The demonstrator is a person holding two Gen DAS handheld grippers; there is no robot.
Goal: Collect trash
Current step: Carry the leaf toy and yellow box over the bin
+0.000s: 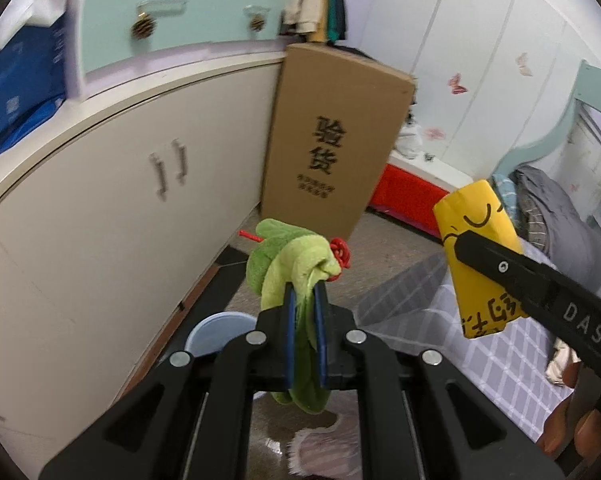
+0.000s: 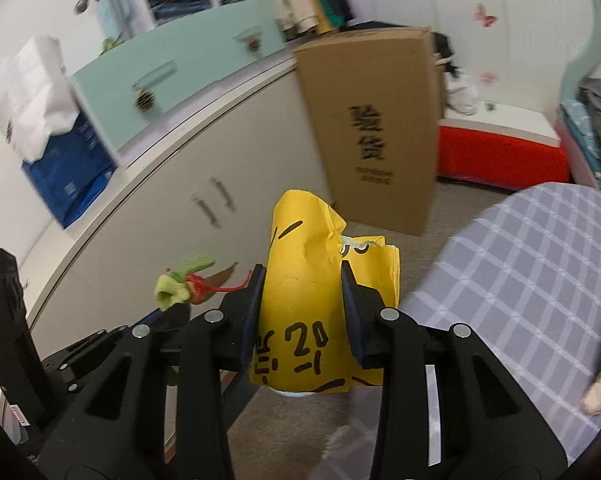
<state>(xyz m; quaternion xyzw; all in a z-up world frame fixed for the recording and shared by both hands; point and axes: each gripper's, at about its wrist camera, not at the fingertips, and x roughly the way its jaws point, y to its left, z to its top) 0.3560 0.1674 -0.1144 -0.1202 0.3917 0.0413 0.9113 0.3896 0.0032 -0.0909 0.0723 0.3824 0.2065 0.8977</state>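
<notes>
My left gripper (image 1: 305, 290) is shut on a green plush scrap with red string (image 1: 290, 260) and holds it in the air above the floor. The scrap also shows in the right wrist view (image 2: 180, 288), left of my right gripper. My right gripper (image 2: 302, 280) is shut on a crumpled yellow paper bag with black marker writing (image 2: 304, 276). In the left wrist view the bag (image 1: 480, 256) and the right gripper's finger (image 1: 500, 268) hang to the right of the left gripper, over the bed's edge.
A white cabinet (image 1: 100, 200) runs along the left. A tall cardboard box (image 1: 332, 140) leans against it ahead. A pale blue bin (image 1: 216, 332) stands on the floor below my left gripper. A bed with a grey checked sheet (image 2: 520, 280) is on the right.
</notes>
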